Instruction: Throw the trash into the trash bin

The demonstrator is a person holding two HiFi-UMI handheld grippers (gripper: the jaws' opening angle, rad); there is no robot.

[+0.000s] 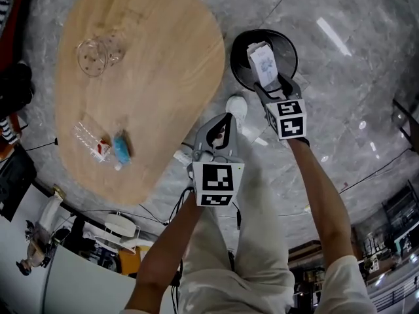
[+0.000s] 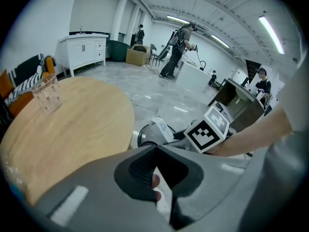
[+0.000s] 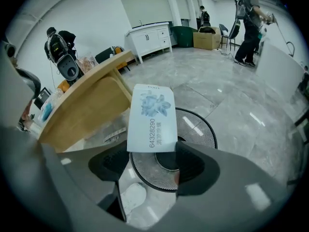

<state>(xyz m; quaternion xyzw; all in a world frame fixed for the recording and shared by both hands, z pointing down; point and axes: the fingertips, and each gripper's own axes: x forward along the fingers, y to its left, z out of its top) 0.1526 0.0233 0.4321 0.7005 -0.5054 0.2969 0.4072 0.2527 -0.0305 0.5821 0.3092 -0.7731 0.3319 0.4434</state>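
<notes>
1. Right gripper (image 1: pixel 273 84): jaws set wide and clamped on the lower edge of the tissue packet (image 3: pixel 150 117).
2. Tissue packet: white, with a blue flower print and a line of digits. It stands upright out of the jaws, directly over the mouth of the trash bin (image 1: pixel 239 44).
3. Trash bin: black mesh, round, on the grey marble floor just beside the table's edge.
4. Left gripper (image 1: pixel 222 124): jaw tips together, nothing gripped. It hangs above the floor between the table and the bin, near a white shoe (image 1: pixel 237 108).
5. Table (image 1: pixel 157 77): oval, pale wood. It carries a clear cup (image 1: pixel 98 52), a clear wrapper (image 1: pixel 85 135), a red-and-white pack (image 1: pixel 101 150) and a blue packet (image 1: pixel 122 148).
</notes>
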